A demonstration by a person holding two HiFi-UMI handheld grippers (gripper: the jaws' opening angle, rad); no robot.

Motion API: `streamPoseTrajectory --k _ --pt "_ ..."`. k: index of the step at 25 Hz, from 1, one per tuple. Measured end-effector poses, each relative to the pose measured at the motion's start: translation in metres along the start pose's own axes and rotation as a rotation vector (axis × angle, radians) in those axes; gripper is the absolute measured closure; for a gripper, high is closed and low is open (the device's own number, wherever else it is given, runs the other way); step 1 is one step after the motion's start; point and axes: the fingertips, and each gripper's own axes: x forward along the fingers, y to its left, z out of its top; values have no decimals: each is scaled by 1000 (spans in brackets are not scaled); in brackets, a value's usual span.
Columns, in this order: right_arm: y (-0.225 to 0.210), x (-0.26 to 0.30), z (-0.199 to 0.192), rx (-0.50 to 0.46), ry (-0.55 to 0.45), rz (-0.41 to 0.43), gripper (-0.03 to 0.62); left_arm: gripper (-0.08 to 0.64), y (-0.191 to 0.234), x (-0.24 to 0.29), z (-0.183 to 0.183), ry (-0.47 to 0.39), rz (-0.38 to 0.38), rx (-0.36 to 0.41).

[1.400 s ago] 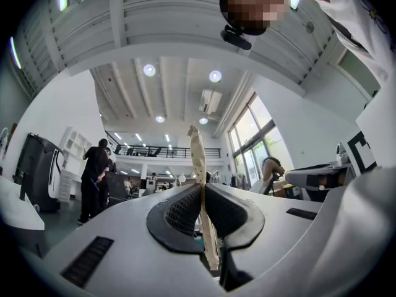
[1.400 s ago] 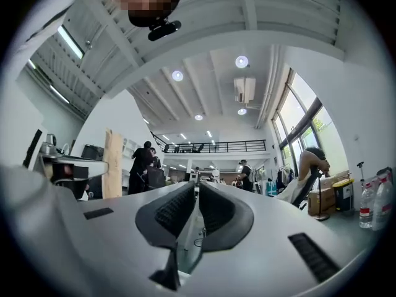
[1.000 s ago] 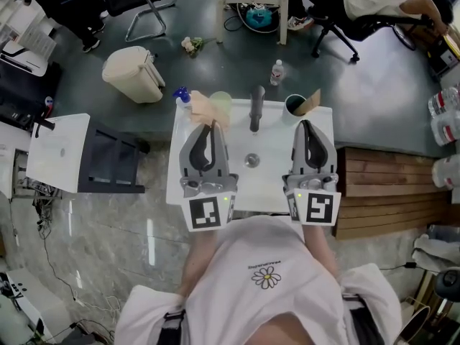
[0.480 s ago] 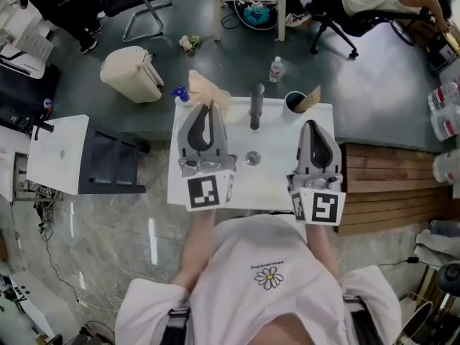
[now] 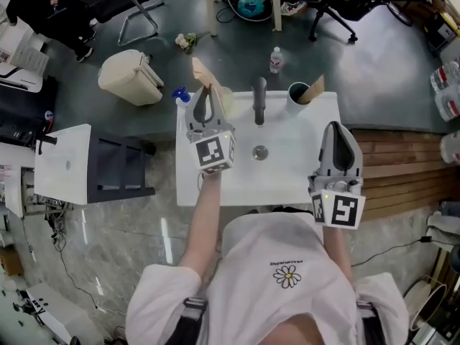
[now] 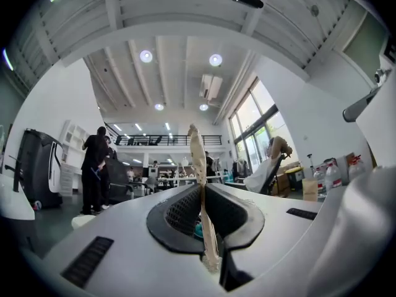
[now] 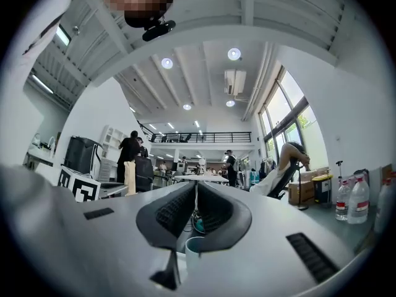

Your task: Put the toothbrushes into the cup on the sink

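Tan and flat, the toothbrush [image 5: 200,75] is clamped edge-on in my left gripper [image 5: 204,92]. The jaws press on its lower part and most of its length sticks out past the tips toward 12 o'clock, over the sink's [image 5: 287,178] 11 o'clock corner. The cup [image 5: 295,92] stands at the sink's 1 o'clock corner, at 3 o'clock from this gripper, with the faucet [image 5: 259,100] between and another tan piece [image 5: 313,90] leaning in it. To do this well, I think I should carry the brush high enough to clear the faucet, tip the free end down, and aim for the open side of the rim before letting go. My right gripper [image 5: 339,126] is closed on nothing at the sink's 4 o'clock edge; it could steady the cup if needed.
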Motion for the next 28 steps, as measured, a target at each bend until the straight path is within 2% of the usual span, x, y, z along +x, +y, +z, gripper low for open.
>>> streamPoseTrajectory --k 7,15,20,22,26,28 --pt "-17 -16 -14 -20 62 -72 572 526 -1 6 -62 108 6 -26" --pt "-12 -22 -19 -27 94 -68 572 523 -12 -3 -101 206 -12 -70" --pt "-9 -23 -21 -17 97 -65 572 456 -18 -6 -101 202 -25 -75" --pt "-8 -23 -21 -13 94 -61 572 453 -19 -8 -96 192 -26 -76" --pt "-4 -22 -17 -5 75 -45 572 451 -13 -10 -71 137 -11 -90" --pt "-2 -18 -13 0 56 -30 572 451 -11 -8 -51 99 -6 -70"
